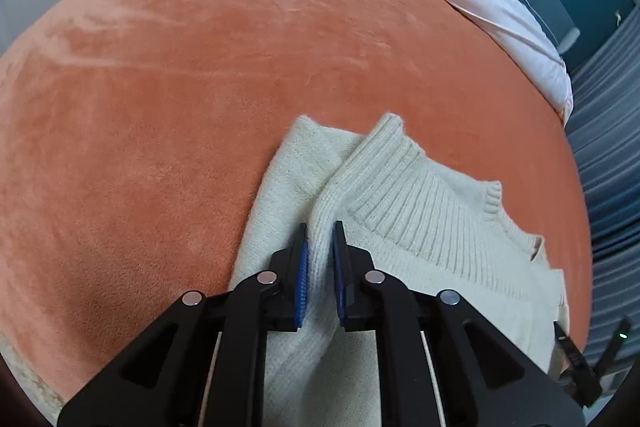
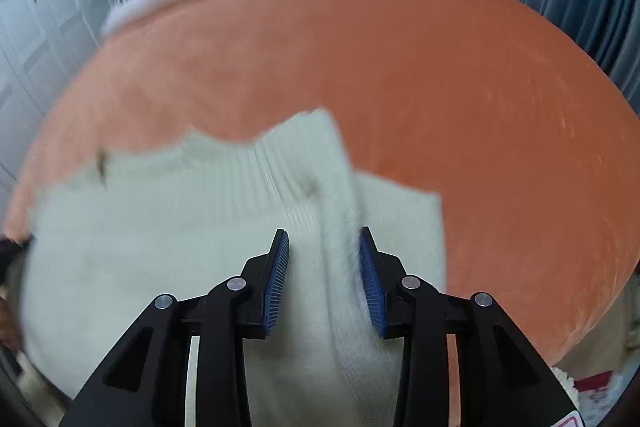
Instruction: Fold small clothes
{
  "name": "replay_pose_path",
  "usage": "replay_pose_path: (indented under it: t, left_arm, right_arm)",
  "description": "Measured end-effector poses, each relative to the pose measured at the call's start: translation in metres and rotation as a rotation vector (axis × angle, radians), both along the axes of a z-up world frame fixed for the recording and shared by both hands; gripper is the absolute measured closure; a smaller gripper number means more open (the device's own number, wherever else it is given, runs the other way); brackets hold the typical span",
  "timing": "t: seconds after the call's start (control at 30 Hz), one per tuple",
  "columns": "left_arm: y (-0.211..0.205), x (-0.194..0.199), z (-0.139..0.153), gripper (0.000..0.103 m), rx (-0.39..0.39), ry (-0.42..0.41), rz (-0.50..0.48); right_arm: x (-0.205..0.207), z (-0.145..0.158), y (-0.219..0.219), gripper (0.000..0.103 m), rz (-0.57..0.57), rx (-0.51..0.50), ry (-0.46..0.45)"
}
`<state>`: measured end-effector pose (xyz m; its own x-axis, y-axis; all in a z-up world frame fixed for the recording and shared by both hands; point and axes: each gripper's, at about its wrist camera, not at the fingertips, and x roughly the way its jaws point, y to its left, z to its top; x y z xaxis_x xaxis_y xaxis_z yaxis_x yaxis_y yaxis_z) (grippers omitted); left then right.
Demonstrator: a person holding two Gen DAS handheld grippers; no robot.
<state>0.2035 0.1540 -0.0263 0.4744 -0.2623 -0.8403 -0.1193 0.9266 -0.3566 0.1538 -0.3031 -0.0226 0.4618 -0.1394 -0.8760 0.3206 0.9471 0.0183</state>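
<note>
The cream knit sweater [image 1: 404, 211] lies on the orange blanket [image 1: 200, 67] of the bed, at the near edge, its ribbed band turned away from the person. The left gripper [image 1: 320, 233] is closed on a raised ridge of knit at the left side of the sweater. The right gripper [image 2: 323, 239] is at the right side; its fingers [image 2: 280, 267] are wider apart, with a fold between them, but the blur hides whether they really pinch it. The sweater's long axis seems to run from one gripper to the other, so both are equally near for the fold.
</note>
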Motion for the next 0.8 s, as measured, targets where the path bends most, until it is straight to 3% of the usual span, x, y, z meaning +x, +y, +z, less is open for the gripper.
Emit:
replay_pose_path:
  t: [0.07,0.17,0.27,0.37,0.47,0.53,0.57,0.6,0.67,0.7,0.73,0.8]
  left_arm:
    - [0.000,0.000,0.001,0.092,0.016,0.002,-0.011]
    - [0.001,-0.001,0.001,0.092,0.016,0.000,-0.018]
    - [-0.002,-0.003,0.000,0.092,0.036,-0.012,-0.021]
    - [-0.004,-0.005,0.001,0.092,0.046,-0.015,-0.020]
    - [-0.002,-0.006,0.000,0.091,0.039,-0.014,-0.010]
    - [-0.002,-0.006,0.000,0.091,0.041,-0.011,-0.012]
    - [-0.002,-0.006,0.001,0.091,0.044,-0.010,-0.016]
    - [-0.002,-0.006,0.001,0.091,0.047,-0.010,-0.022]
    - [-0.003,-0.007,0.001,0.091,0.048,-0.015,-0.026]
    - [-0.002,-0.008,0.001,0.091,0.043,-0.017,-0.023]
    - [-0.001,-0.008,0.001,0.091,0.037,-0.019,-0.018]
    - [0.000,-0.010,0.001,0.091,0.020,-0.013,-0.004]
  right_arm:
    - [-0.008,0.006,0.004,0.066,-0.017,-0.017,-0.046]
    - [-0.020,0.046,0.014,0.067,-0.039,0.069,-0.162]
    - [-0.028,0.072,0.047,0.067,0.070,0.159,-0.222]
    - [-0.022,0.059,0.101,0.068,0.222,0.183,-0.174]
    - [0.000,-0.003,0.150,0.064,0.329,0.148,0.010]
    - [0.001,-0.003,0.166,0.064,0.357,0.054,-0.047]
    - [0.004,0.001,0.169,0.067,0.354,0.042,-0.014]
    - [0.005,0.013,0.169,0.073,0.336,0.087,-0.009]
    - [0.002,0.035,0.168,0.073,0.342,0.184,-0.061]
    - [-0.001,0.043,0.171,0.073,0.348,0.175,-0.076]
    - [-0.002,0.043,0.176,0.073,0.362,0.162,-0.075]
    - [0.005,0.018,0.190,0.071,0.415,0.169,0.016]
